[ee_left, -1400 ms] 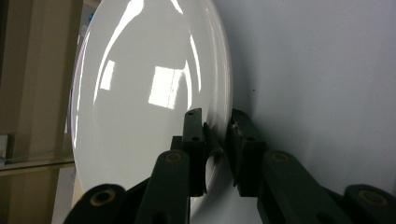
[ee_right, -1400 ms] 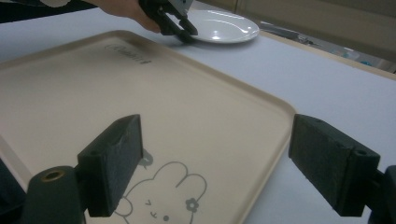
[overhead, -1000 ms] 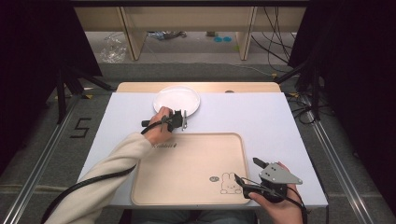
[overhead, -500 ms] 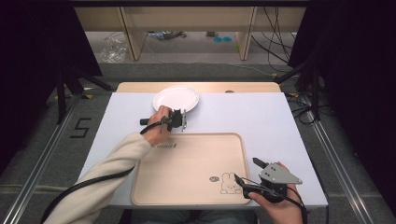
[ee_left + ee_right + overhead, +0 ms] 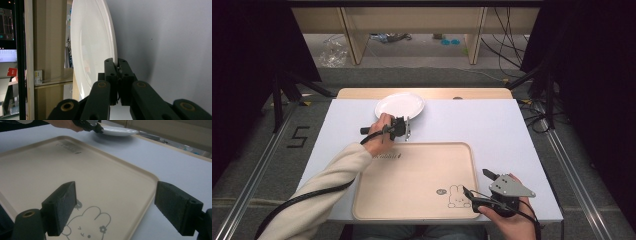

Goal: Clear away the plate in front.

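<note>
On the white tabletop [image 5: 492,125], beyond the beige tray [image 5: 417,175], lies the white plate [image 5: 399,104], round and flat. The left gripper [image 5: 408,129] is clamped on its near rim; the right gripper [image 5: 475,183], jaws apart, hovers over the tray's near right corner.

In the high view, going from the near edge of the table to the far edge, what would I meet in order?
Right gripper → beige tray → left gripper, shut on the plate's rim → white plate → bare wooden strip of the table.
</note>
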